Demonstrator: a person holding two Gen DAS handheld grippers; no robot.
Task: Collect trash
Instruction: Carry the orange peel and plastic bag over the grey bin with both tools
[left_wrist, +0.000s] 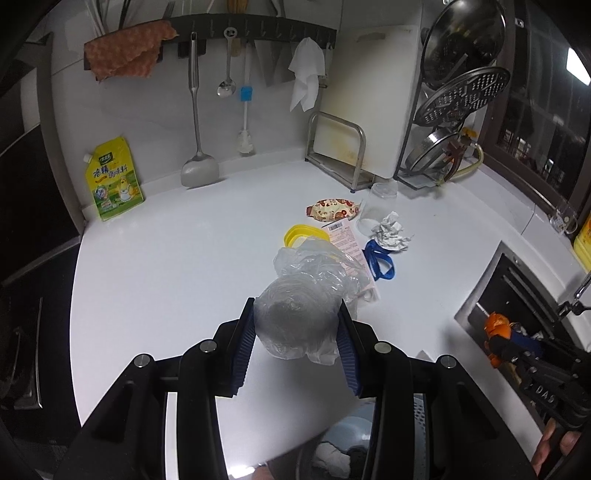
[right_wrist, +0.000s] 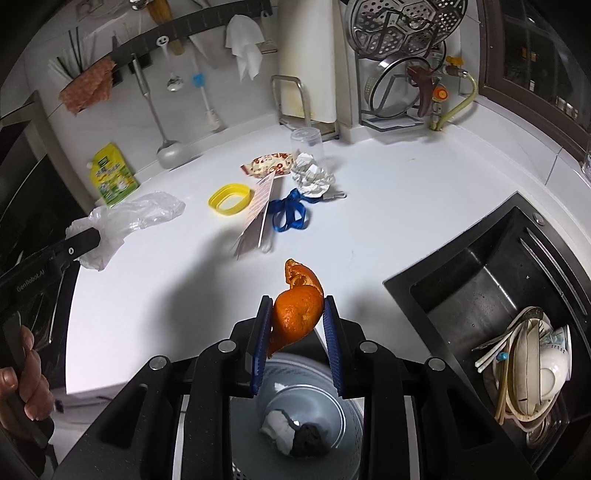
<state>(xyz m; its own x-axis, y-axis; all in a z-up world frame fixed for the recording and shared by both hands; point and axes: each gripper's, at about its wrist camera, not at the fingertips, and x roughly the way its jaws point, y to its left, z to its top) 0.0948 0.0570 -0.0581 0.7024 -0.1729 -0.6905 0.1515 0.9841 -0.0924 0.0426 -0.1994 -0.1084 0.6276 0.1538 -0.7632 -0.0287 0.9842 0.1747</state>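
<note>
My left gripper (left_wrist: 296, 312) is shut on a crumpled clear plastic bag (left_wrist: 299, 314), held above the white counter (left_wrist: 166, 266); the bag also shows in the right wrist view (right_wrist: 129, 218). My right gripper (right_wrist: 294, 306) is shut on an orange peel (right_wrist: 297, 314), held above a grey trash bin (right_wrist: 303, 424) that holds white and dark scraps. On the counter lie a yellow ring lid (right_wrist: 229, 199), a receipt (right_wrist: 258, 210), a blue ribbon (right_wrist: 290, 214), crumpled white paper (right_wrist: 312, 175) and a snack wrapper (right_wrist: 267, 164).
A black sink (right_wrist: 472, 295) with dishes (right_wrist: 532, 365) is at the right. A clear cup (right_wrist: 306, 142), cutting board rack (right_wrist: 291, 99), pot-lid rack (right_wrist: 402, 62), hanging utensils (left_wrist: 195, 122) and a yellow seasoning pouch (left_wrist: 112, 181) line the back wall.
</note>
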